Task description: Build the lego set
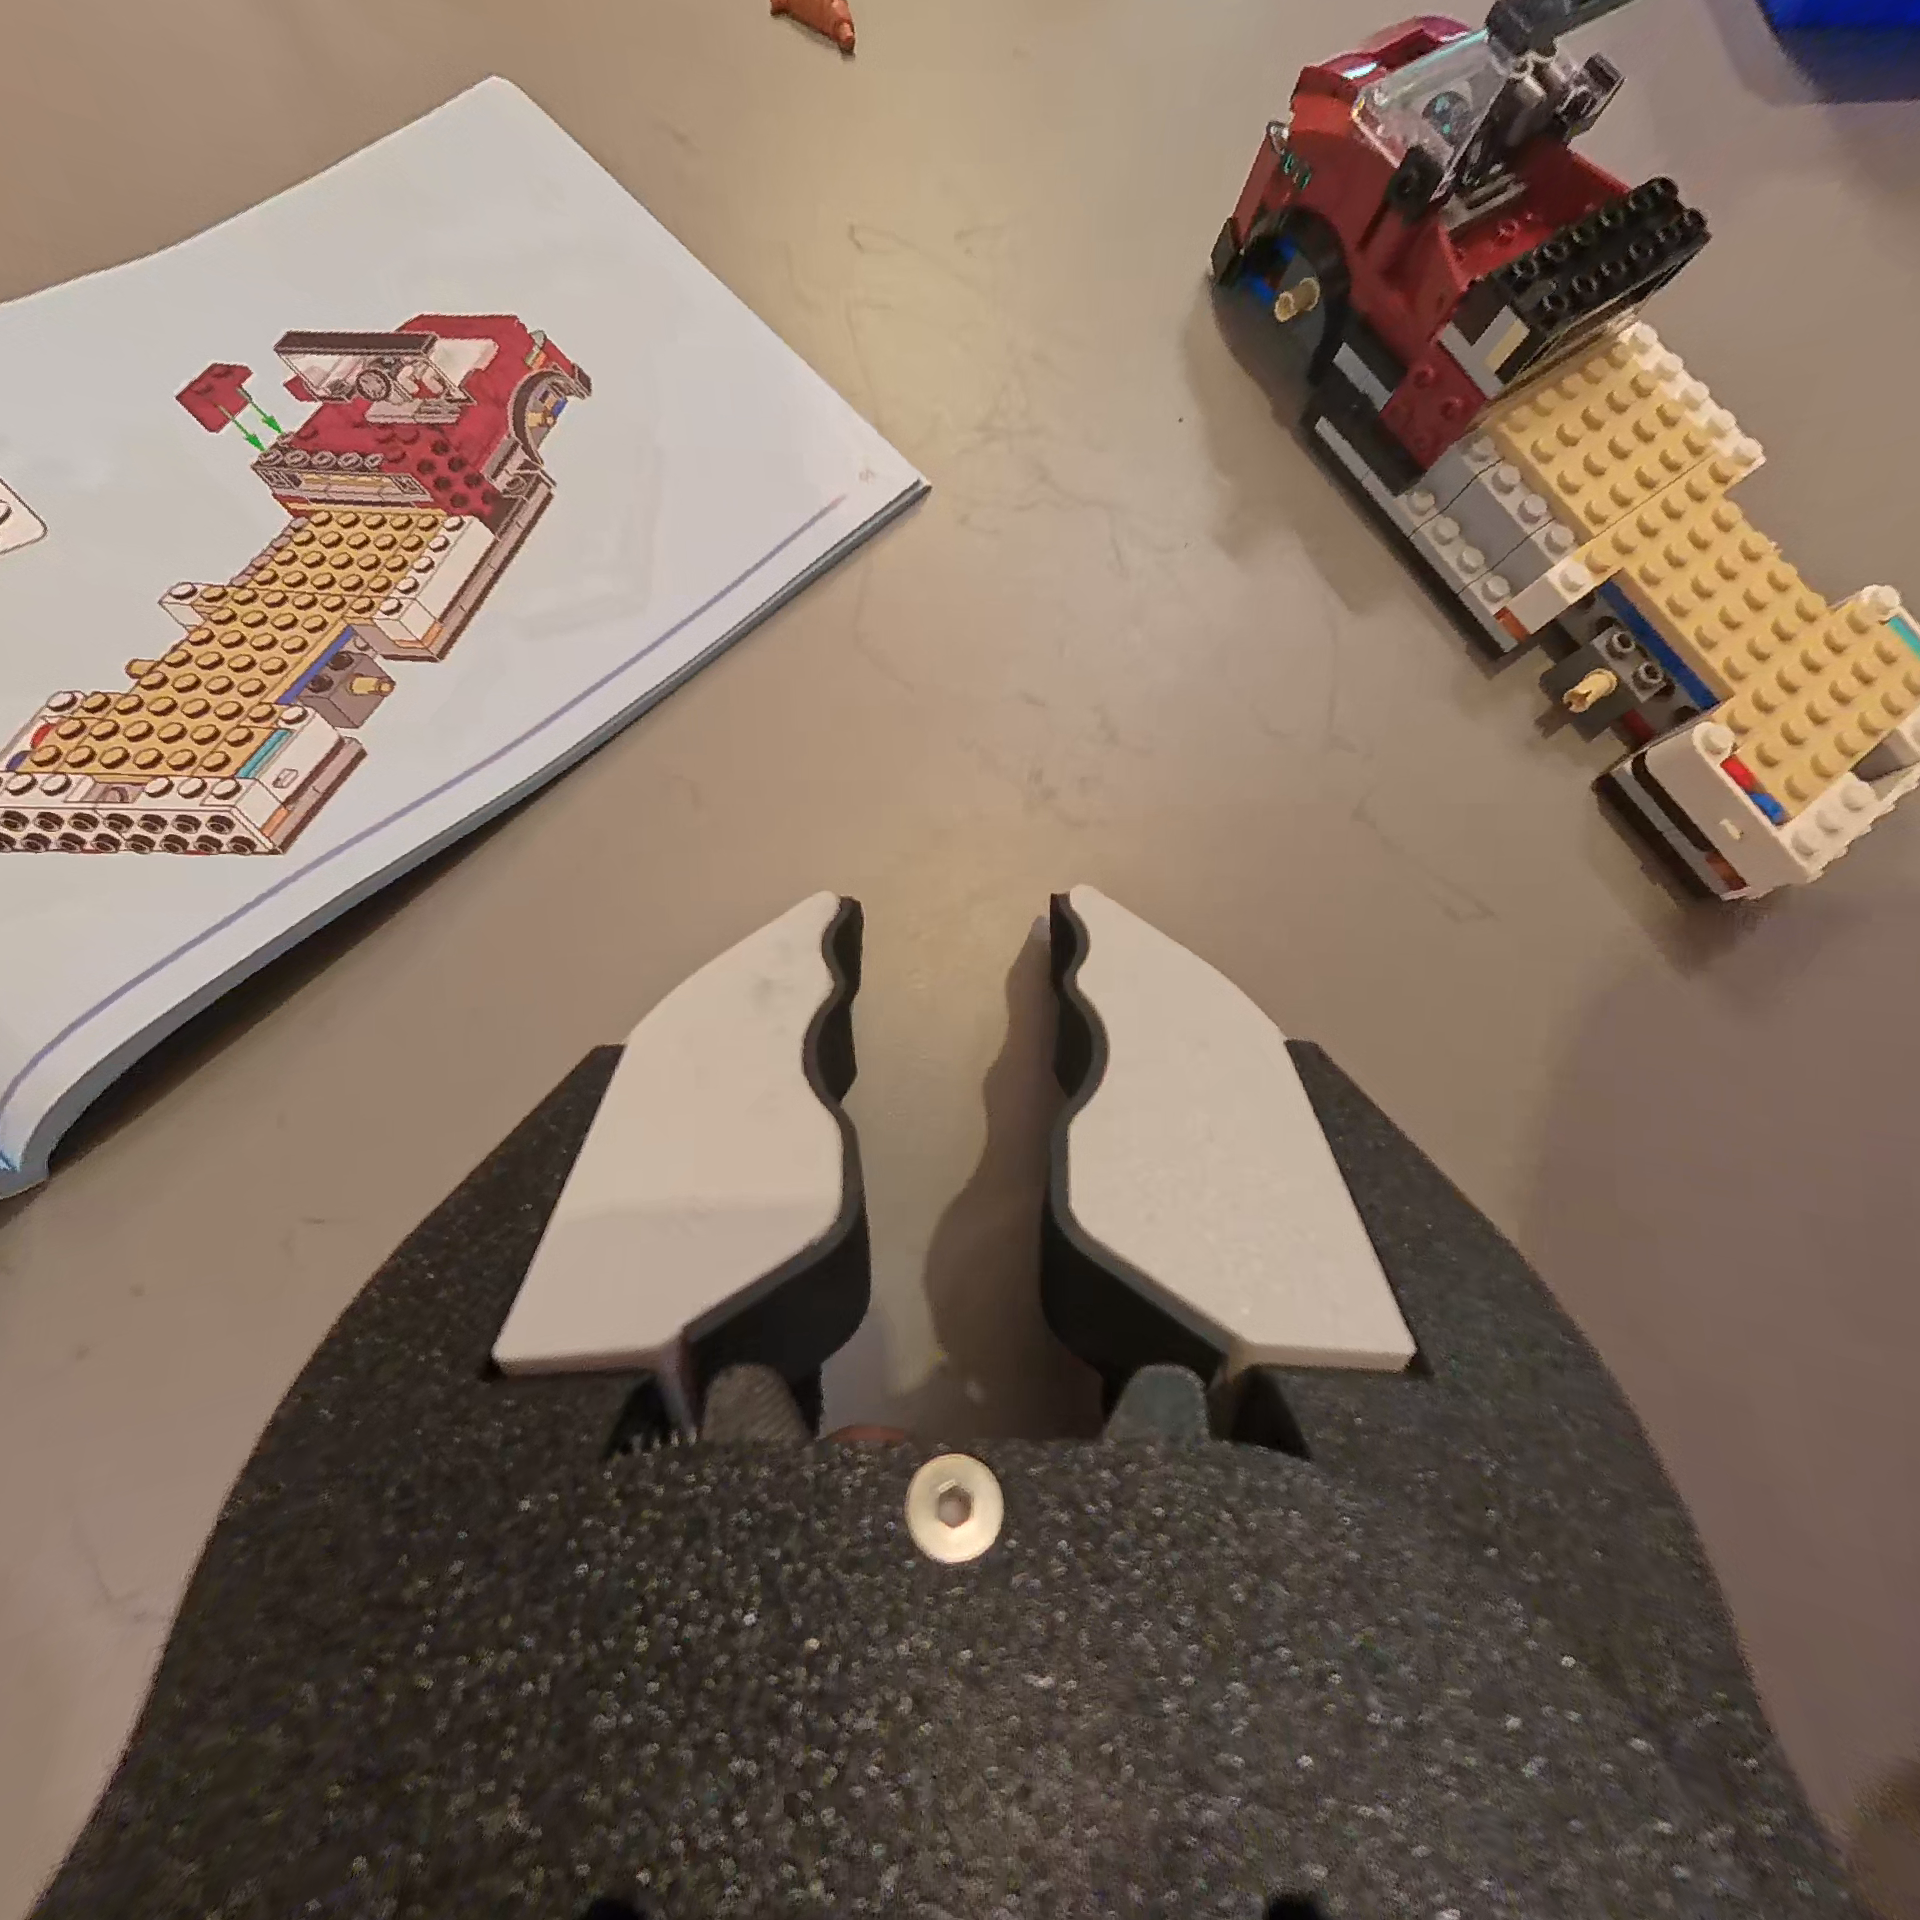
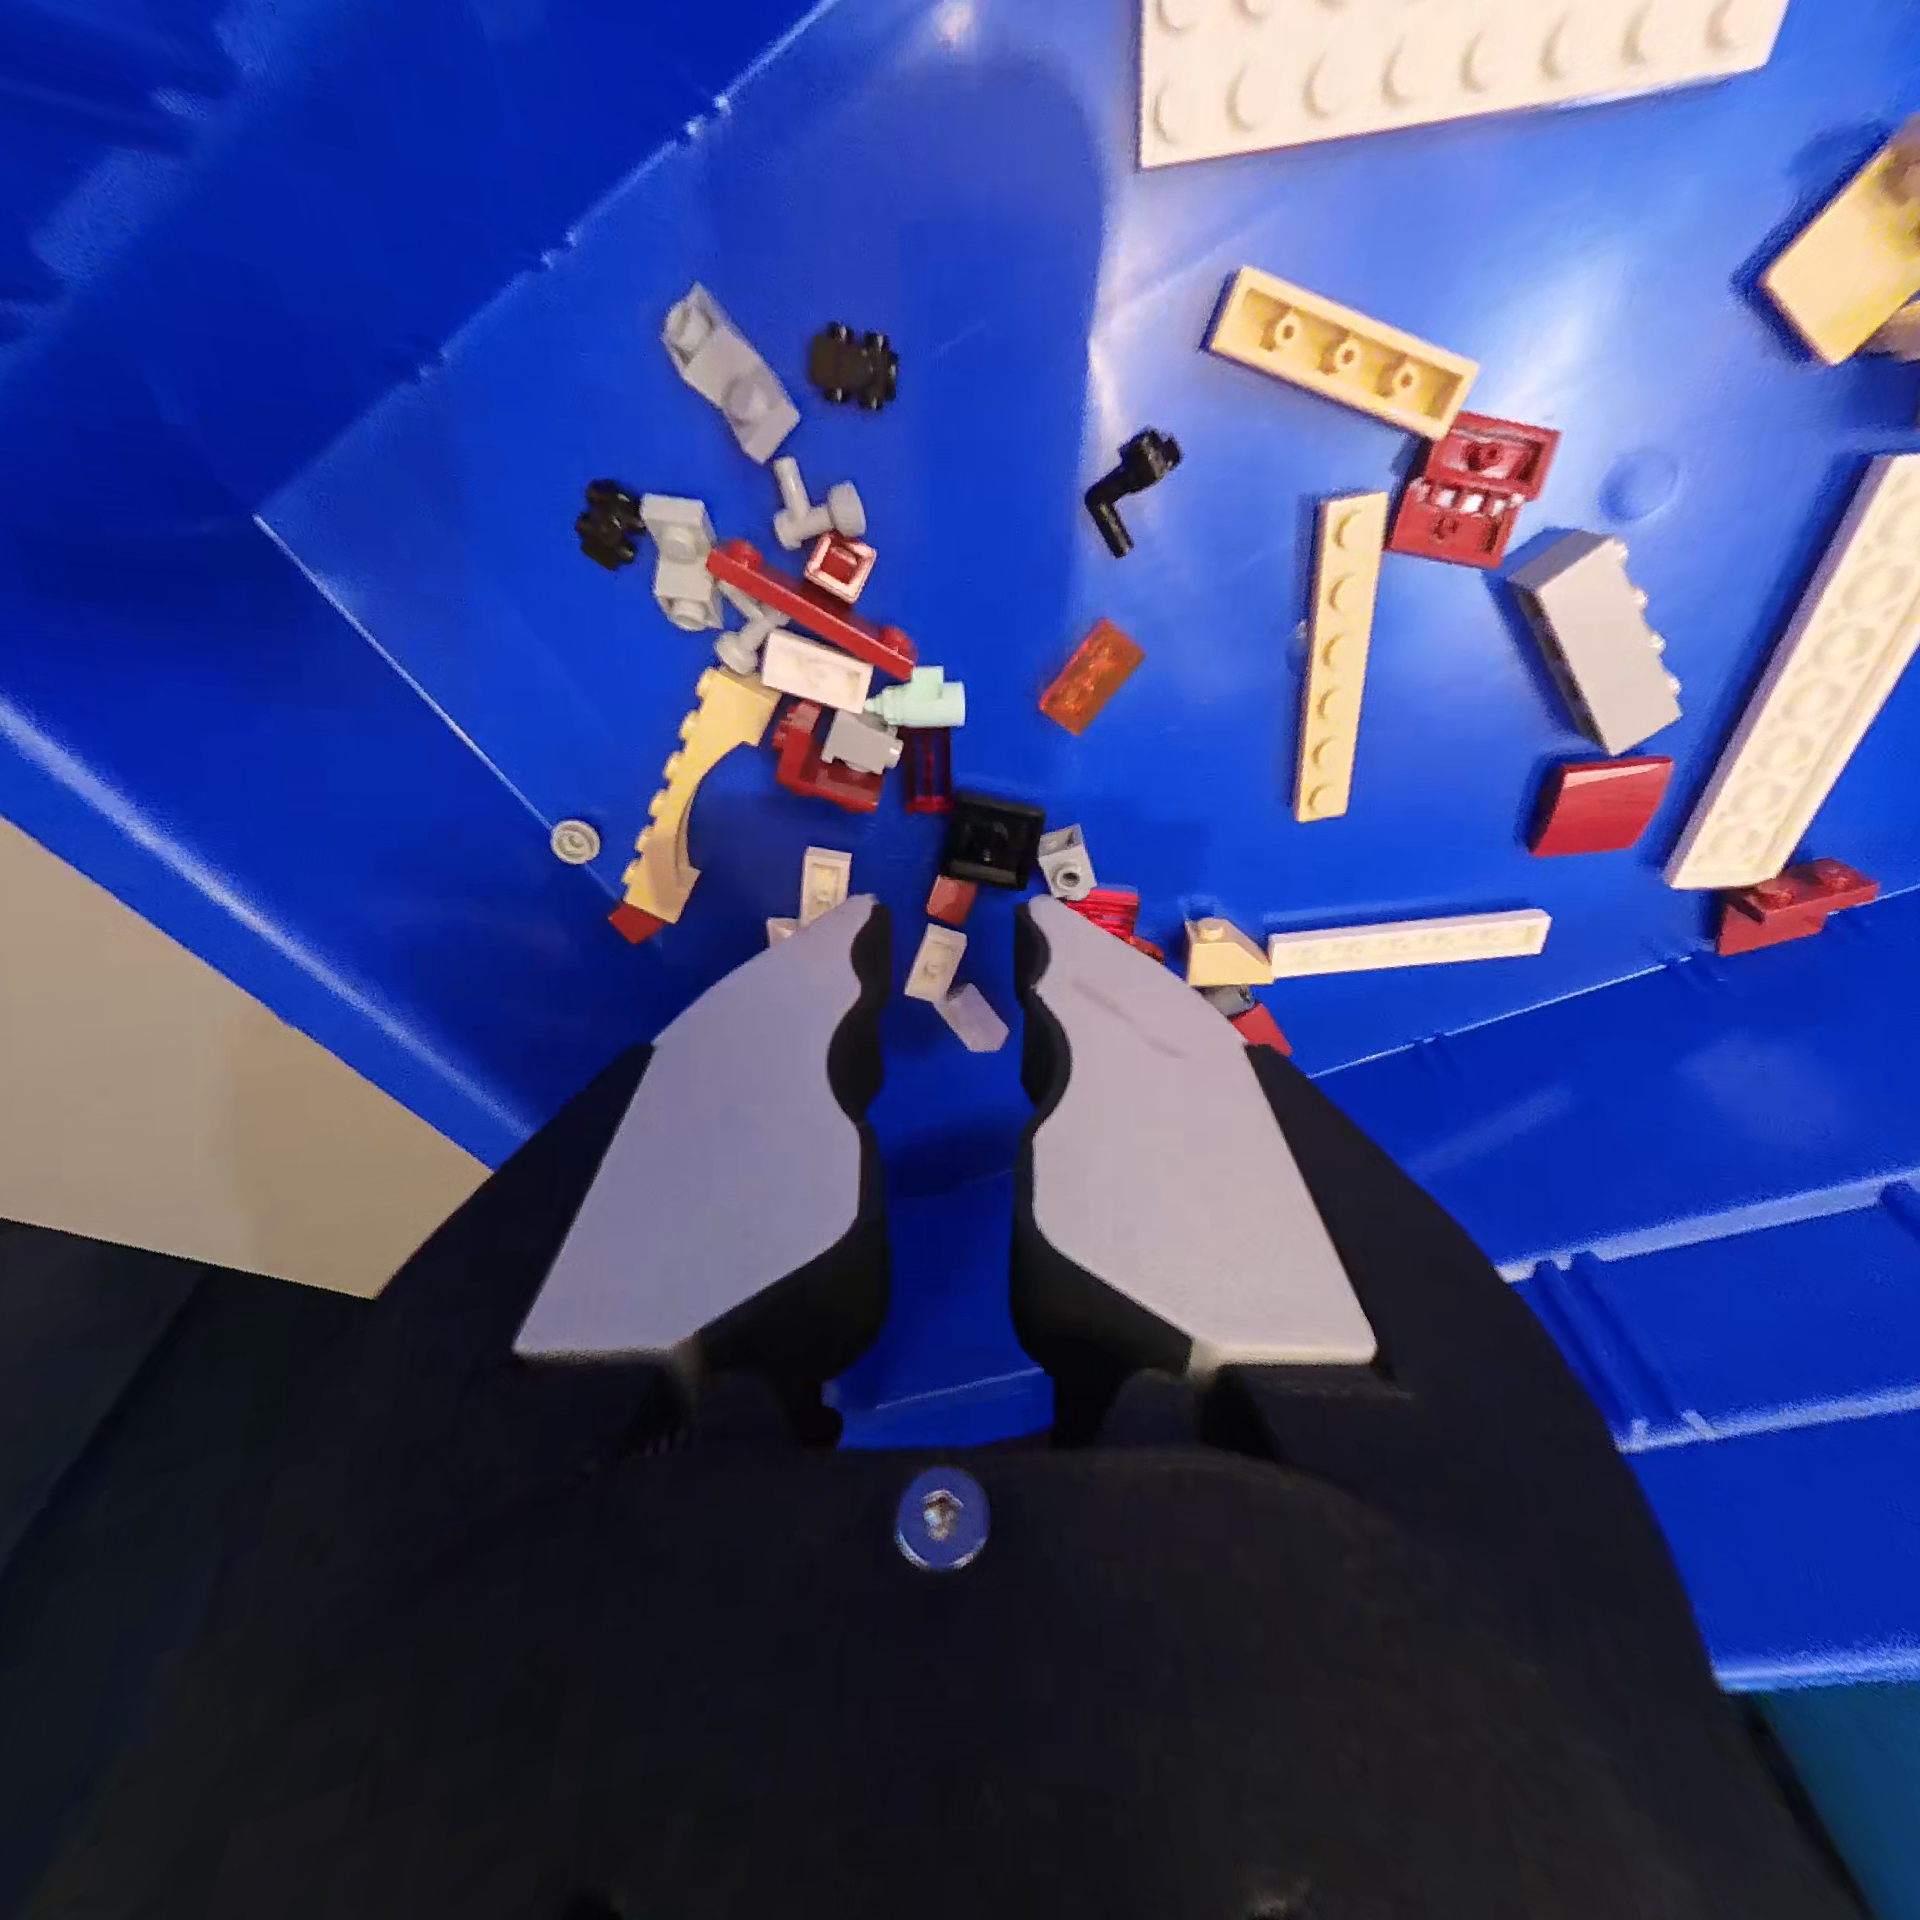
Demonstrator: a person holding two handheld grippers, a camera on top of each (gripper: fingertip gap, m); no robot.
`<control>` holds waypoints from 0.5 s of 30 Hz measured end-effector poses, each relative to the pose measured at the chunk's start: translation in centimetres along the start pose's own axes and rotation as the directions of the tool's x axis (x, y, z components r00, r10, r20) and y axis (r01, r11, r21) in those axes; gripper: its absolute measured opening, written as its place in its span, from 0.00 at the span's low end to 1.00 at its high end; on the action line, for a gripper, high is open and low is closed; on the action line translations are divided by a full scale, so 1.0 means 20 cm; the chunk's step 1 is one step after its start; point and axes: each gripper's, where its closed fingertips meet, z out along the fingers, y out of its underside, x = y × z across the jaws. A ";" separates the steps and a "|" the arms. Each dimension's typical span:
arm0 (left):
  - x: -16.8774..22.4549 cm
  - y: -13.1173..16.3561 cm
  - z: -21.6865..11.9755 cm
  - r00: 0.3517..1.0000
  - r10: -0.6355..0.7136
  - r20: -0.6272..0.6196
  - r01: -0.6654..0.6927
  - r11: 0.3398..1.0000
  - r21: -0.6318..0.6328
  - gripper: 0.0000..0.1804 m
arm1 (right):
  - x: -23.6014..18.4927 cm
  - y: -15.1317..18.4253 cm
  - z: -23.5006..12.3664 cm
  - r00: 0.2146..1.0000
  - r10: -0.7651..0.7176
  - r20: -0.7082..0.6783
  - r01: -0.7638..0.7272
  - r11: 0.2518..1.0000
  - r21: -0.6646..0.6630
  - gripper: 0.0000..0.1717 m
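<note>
Left gripper (image 1: 956, 914): jaws apart, nothing between the pads but bare tabletop (image 1: 1039, 675). Ahead and to the left of it, an open instruction booklet (image 1: 416, 540) lying flat, page showing a drawing of a brick vehicle. Ahead and to the right of the same gripper, well apart from it, a half-built brick vehicle (image 1: 1558, 478): dark red cab, black studded plate, long tan studded deck, white end.

Right gripper (image 2: 951, 925): jaws part-open inside a blue bin (image 2: 1195, 260), hanging over loose bricks. Between the fingertips, not pinched, a small light grey plate (image 2: 937, 961) and a pale piece (image 2: 977, 1013) just behind it; clear gaps to both pads. Just ahead of the tips, a small dark red tile (image 2: 951, 899) and a black square piece (image 2: 992, 836). Left of the tips, a tan arch brick (image 2: 691, 795). Right of them, a long white plate (image 2: 1408, 940). Farther ahead, an orange transparent tile (image 2: 1091, 675).
</note>
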 end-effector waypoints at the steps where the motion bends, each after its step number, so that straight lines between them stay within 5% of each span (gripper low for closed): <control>1: 0.00 0.00 0.00 1.000 0.001 0.001 -0.001 1.000 0.000 0.20 | 0.00 0.00 0.01 1.000 0.001 0.001 -0.001 1.000 -0.001 0.13; 10: 0.00 0.00 0.00 1.000 0.015 0.010 -0.015 1.000 -0.003 0.19 | -0.04 0.01 0.00 0.997 -0.077 -0.020 0.078 0.997 0.030 0.05; 15: 0.00 0.00 0.00 1.000 0.013 0.012 -0.013 1.000 -0.003 0.19 | -0.32 -0.12 -0.26 0.973 -0.230 -0.021 0.225 0.924 0.310 0.05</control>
